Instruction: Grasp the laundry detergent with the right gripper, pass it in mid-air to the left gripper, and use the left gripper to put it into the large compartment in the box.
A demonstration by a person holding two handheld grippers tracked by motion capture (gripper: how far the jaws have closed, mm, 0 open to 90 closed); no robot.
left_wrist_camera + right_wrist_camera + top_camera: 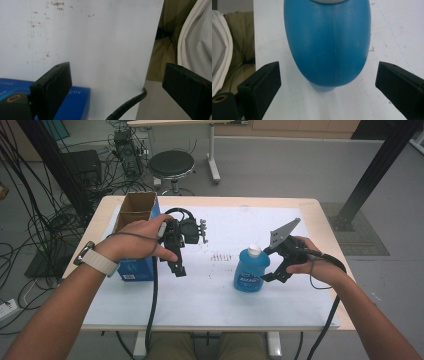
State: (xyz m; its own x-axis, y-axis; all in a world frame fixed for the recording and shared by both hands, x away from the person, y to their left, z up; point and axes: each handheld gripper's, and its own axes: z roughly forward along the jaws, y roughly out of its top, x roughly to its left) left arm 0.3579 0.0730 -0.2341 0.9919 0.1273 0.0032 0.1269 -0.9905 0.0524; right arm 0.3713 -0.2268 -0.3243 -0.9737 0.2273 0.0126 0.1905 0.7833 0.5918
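1. A light wooden table is covered by a white sheet.
2. A blue bottle with a white cap is stood on the sheet, just in front of the right gripper.
3. An open cardboard box with blue sides is set on the sheet, directly beside the left gripper.
4. Small brown specks are scattered on the sheet between the two grippers.

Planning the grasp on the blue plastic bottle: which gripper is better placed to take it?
Right. The right gripper faces the blue plastic bottle with jaws open on either side of it, while the left gripper hovers open beside the blue cardboard box, farther off.
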